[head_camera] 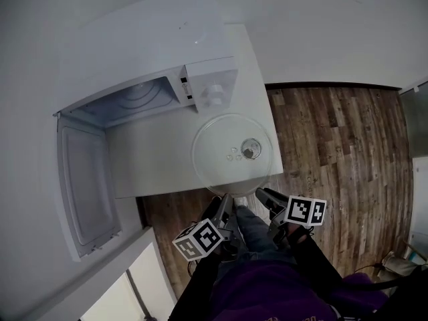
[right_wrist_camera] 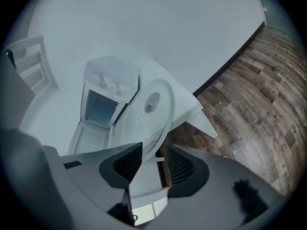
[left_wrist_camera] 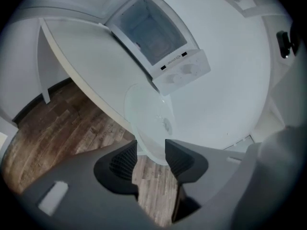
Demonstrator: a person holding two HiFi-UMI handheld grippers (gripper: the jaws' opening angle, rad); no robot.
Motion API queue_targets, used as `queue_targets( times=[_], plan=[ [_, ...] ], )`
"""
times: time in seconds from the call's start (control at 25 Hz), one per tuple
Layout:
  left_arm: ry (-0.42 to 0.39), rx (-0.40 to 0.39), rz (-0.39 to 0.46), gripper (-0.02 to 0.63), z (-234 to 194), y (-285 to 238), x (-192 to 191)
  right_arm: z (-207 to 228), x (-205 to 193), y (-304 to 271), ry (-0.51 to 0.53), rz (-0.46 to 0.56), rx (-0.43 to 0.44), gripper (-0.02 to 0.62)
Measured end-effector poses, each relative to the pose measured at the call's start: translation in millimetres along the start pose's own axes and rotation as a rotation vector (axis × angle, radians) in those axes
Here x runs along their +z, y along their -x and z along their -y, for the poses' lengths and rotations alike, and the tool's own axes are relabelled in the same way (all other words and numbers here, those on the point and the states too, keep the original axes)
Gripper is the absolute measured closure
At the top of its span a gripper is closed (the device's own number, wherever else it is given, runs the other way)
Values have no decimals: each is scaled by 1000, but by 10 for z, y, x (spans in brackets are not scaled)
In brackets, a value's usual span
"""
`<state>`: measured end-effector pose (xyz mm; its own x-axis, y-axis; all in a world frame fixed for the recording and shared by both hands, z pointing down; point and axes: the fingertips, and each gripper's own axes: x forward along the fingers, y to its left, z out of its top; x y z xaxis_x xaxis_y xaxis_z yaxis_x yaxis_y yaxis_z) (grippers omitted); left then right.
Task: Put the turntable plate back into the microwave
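Approaching the grasp step: the glass turntable plate [head_camera: 231, 154] lies on the white table [head_camera: 154, 162] before the open microwave [head_camera: 150, 59], overhanging the near edge. The left gripper [left_wrist_camera: 151, 150] and right gripper [right_wrist_camera: 153, 152] are spread wide, rim between the jaws, nothing clamped. Next, both likely need closing on the rim, then a level lift.

We list:
- Turntable plate [head_camera: 232, 154]: clear glass, glossy and smooth.
- Microwave [head_camera: 134, 52]: white casing, smooth, with a soft sheen.
- Table [head_camera: 154, 169]: white top, matt and smooth.
- Floor [head_camera: 334, 139]: brown wood planks with visible grain and a low sheen.
- Left gripper [left_wrist_camera: 151, 145] and right gripper [right_wrist_camera: 154, 147]: grey matt shells. We note dark ribbed pads [left_wrist_camera: 122, 162].
- Garment [head_camera: 267, 293]: purple cloth.
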<state>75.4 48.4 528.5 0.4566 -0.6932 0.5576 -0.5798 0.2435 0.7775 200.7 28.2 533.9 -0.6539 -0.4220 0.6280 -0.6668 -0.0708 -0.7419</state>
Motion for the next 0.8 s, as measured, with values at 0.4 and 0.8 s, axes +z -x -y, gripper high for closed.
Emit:
queue_targets(
  times=[0.4,0.8],
  plan=[
    [289,-201,-34,406,-6,-415,-7,-36,41,-233,-104,6,85,443],
    [489,-274,34,494,-49,-506,41,-52,72,-396,-149,49,78,465]
  ],
)
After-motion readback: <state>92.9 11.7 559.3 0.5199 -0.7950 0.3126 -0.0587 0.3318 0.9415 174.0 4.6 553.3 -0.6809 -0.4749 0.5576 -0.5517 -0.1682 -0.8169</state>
